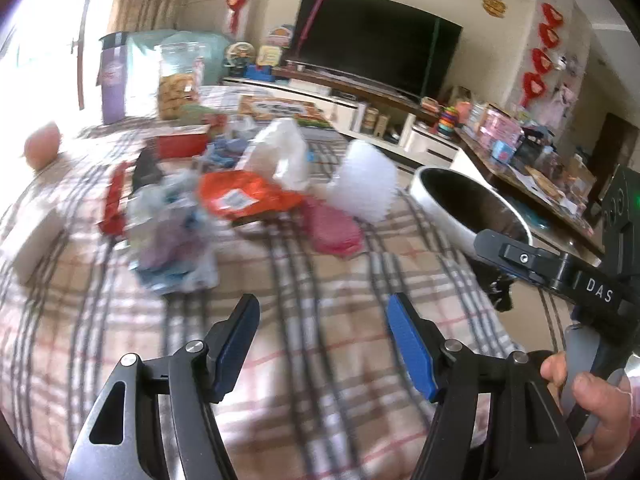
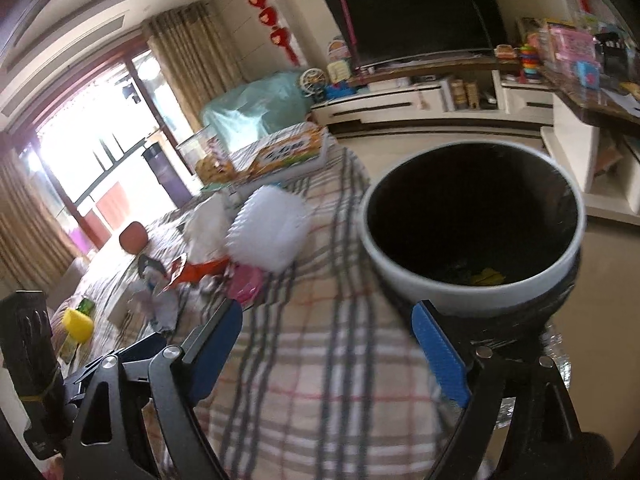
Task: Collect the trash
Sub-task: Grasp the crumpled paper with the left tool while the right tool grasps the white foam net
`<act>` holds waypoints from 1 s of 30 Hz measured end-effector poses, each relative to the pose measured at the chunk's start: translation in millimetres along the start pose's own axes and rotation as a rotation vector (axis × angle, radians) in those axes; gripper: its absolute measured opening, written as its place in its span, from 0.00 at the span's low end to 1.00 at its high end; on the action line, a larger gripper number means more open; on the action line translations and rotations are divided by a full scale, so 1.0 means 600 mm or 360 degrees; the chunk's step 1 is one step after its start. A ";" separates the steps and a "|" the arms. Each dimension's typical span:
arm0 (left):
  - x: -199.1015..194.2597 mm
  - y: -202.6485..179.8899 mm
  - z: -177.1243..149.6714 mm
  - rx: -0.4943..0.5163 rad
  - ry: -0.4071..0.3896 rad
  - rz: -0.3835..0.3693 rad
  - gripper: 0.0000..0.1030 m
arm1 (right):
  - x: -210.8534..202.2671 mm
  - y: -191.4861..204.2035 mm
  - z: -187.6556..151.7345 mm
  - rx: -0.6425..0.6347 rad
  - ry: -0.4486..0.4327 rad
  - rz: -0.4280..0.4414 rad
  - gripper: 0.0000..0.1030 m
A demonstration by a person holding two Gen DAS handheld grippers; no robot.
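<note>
A pile of trash lies on the plaid tablecloth (image 1: pixel 320 344): an orange wrapper (image 1: pixel 248 198), a pink wrapper (image 1: pixel 332 228), crumpled clear plastic (image 1: pixel 172 236), a white bag (image 1: pixel 284 152) and a white foam piece (image 1: pixel 366 180). A white-rimmed trash bin (image 1: pixel 472 208) stands at the table's right edge. My left gripper (image 1: pixel 322 308) is open and empty, short of the pile. My right gripper (image 2: pixel 326 320) is open and empty beside the bin (image 2: pixel 472 224), with the foam piece (image 2: pixel 268 228) and pink wrapper (image 2: pixel 246 284) ahead on the left.
A red box (image 1: pixel 180 144), a cookie jar (image 1: pixel 176 80), a purple bottle (image 1: pixel 114 80) and a printed box (image 1: pixel 280 108) stand at the table's far side. A TV (image 1: pixel 372 40) and a low cabinet stand behind. A cluttered side table (image 1: pixel 536 160) is on the right.
</note>
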State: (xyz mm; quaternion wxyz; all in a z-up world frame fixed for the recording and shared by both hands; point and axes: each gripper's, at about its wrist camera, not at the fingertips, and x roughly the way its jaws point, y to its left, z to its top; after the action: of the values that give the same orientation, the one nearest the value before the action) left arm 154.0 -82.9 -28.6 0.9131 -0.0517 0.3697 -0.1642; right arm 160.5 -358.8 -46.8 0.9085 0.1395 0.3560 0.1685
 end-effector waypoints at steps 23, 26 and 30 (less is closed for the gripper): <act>-0.075 0.052 -0.016 -0.0210 -0.0005 0.0200 0.65 | 0.069 0.079 -0.006 -0.0081 0.0080 0.0051 0.86; -0.071 0.059 0.000 -0.0215 -0.0011 0.0209 0.65 | 0.077 0.086 0.007 -0.0099 0.0059 0.0047 0.86; -0.047 0.066 0.025 -0.0197 -0.0022 0.0222 0.65 | 0.093 0.092 0.028 -0.0126 0.0034 0.0039 0.86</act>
State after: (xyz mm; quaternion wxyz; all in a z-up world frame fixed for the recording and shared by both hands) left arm 155.8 -36.4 -7.4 0.9199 -0.0833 0.3755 -0.0766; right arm 199.3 -288.4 -47.9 0.9073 0.1060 0.3572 0.1949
